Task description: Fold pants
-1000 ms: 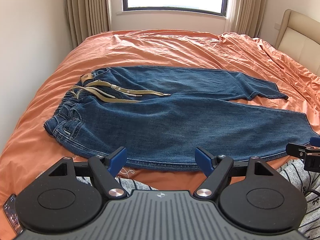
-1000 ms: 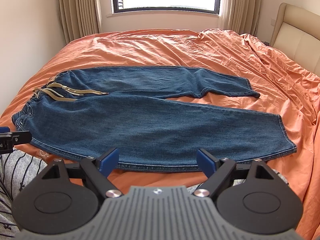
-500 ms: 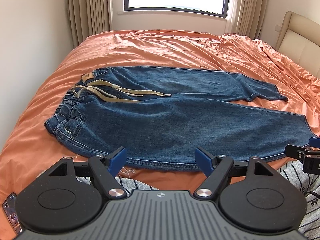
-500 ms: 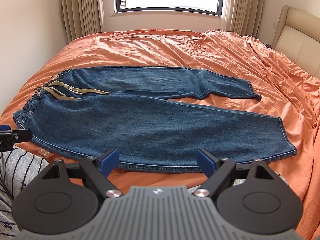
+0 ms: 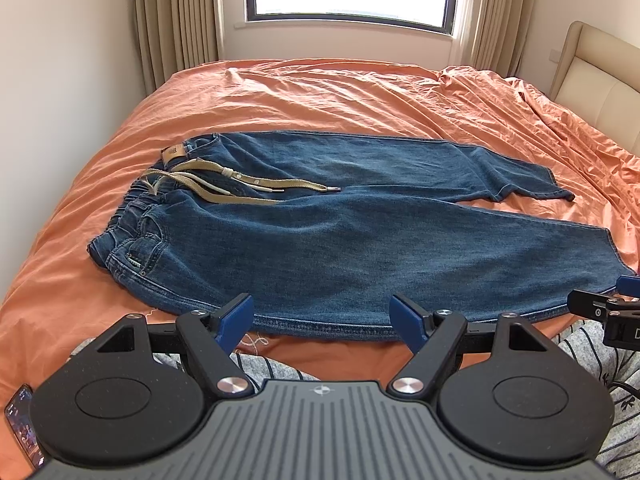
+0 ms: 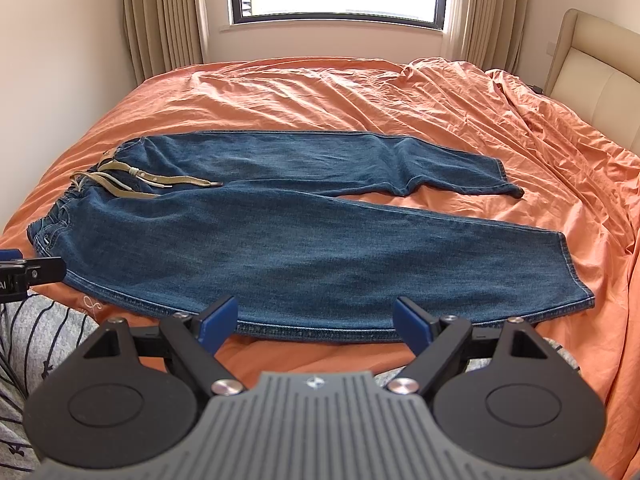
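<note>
Hovering over the near edge of the bed (image 5: 328,92), I see both grippers' fingers spread wide, pinching nothing — left gripper (image 5: 322,318), right gripper (image 6: 316,318). Blue jeans (image 5: 340,240) lie flat and unfolded on the orange sheet, waistband to the left, tan belt (image 5: 248,184) trailing across.

Ahead of both grippers' spread fingers (image 5: 236,314) the pants (image 5: 320,240) lay flat across the bed (image 5: 320,92), their near hem just beyond the tips. Nothing rose between. Past the jeans, bare orange sheet ran open to the curtains (image 6: 160,12); a headboard (image 6: 592,68) bounded the right.
</note>
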